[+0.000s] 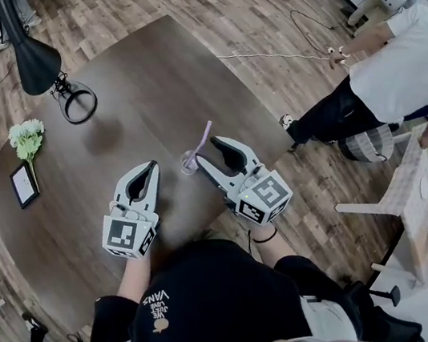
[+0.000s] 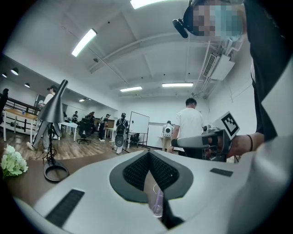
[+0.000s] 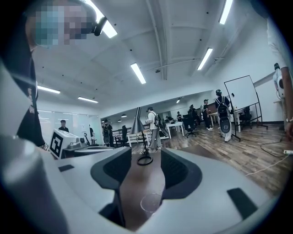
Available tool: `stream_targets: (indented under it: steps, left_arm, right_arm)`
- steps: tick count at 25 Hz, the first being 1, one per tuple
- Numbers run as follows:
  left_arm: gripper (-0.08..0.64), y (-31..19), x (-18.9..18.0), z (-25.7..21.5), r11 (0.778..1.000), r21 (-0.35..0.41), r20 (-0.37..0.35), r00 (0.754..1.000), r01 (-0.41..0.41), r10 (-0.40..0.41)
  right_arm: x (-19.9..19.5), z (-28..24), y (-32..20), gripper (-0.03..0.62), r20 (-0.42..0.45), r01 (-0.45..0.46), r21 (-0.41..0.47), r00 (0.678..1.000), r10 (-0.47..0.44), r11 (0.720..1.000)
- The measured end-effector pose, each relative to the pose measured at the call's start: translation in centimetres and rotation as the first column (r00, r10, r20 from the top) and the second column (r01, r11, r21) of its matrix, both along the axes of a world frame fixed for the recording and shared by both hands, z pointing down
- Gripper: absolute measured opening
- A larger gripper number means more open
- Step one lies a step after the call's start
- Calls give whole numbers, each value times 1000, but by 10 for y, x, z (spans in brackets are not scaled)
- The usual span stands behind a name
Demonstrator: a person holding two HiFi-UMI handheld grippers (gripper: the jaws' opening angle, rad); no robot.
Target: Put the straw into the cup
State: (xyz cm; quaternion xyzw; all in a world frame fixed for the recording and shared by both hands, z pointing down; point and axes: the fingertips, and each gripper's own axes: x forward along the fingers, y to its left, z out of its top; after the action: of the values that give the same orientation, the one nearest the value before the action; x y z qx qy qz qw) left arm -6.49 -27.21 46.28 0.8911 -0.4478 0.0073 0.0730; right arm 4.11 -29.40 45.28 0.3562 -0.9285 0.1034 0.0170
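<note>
Right claw [image 1: 210, 149] wide open, gripping nothing; left claw [image 1: 152, 168] closed, empty. Cup [image 1: 189, 162] holding straw [image 1: 204, 137] between them. Lamp [image 1: 37, 62], flowers [image 1: 27, 139], picture frame [image 1: 24, 184] far across counter [image 1: 158, 78]. Shirt [image 1: 212, 304] reads "VANS".

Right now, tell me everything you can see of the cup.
The cup is small, clear, plastic-looking, upright on the dark brown table. A purple straw stands in it, leaning over the rim. It sits between the tips of the left gripper and the right gripper; the right's fingers are open and not clamping it. Whether anything brushes it, or what it holds besides the straw, can't be seen.
</note>
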Motion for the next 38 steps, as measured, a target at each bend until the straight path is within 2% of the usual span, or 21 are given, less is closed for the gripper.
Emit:
stream_targets:
  steps: [17,19,21,23,38]
  left_arm:
    - [6,13,13,-10,999,24,-3,999,-35,35]
    - [6,14,13,-10,999,28,-2,999,-32,32]
    - [6,15,13,-10,999,26,-1,1000,-31,31]
    - [6,16,13,-10,999,23,-2,1000,-30,30]
    - [6,22,19,-13,999,30,0,999,-36,36]
  right_arm:
    - [6,1,24,190,-14,4,-13,1000,-4,1000]
    - [7,1,26,165,-9,2,-13,1000,-2,1000]
    - [8,0,29,55,11,3,0,1000,-3,1000]
    - [7,-2,32,23,25,10,9,1000,-10,1000]
    - [12,-1,42,17,-6,-14,11,1000,14,1000]
